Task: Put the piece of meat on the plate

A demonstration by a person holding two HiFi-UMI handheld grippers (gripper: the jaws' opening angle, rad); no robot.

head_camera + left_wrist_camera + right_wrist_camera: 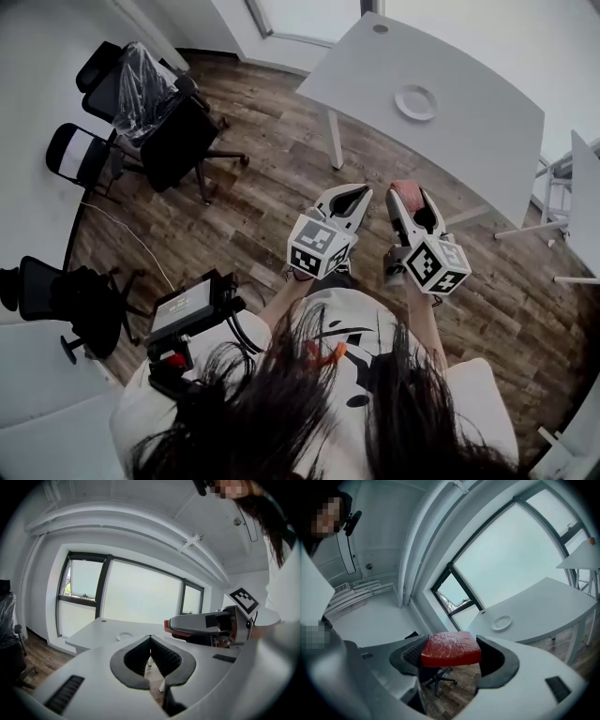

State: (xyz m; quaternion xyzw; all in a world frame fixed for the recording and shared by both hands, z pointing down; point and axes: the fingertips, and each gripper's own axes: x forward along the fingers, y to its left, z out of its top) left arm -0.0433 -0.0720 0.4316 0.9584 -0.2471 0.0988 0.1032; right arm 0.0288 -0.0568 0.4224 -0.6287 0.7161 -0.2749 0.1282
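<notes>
left gripper: we hold it (364, 192) out in front of us above the wooden floor (262, 202); its jaws are drawn together, the tips meet, and nothing sits between them.
right gripper: we carry it (413, 191) just beside the left one, pointing the same way; its jaws stand wide and press on the piece of meat (451, 649).
piece of meat: a red slab lying flat between the right gripper's pads, up in the air over the floor and not on the table.
plate: small, round and white (415, 101), it lies on the white table (478, 131) ahead of both grippers, well apart from the meat.
table: we see it on white legs near the big window (140, 595), beyond the gripper tips.
marker cubes: one (321, 246) sits at the back of the left gripper, the other (436, 265) at the back of the right.
chairs: black office chairs (178, 141) stand to our left, one with clear plastic over it.
</notes>
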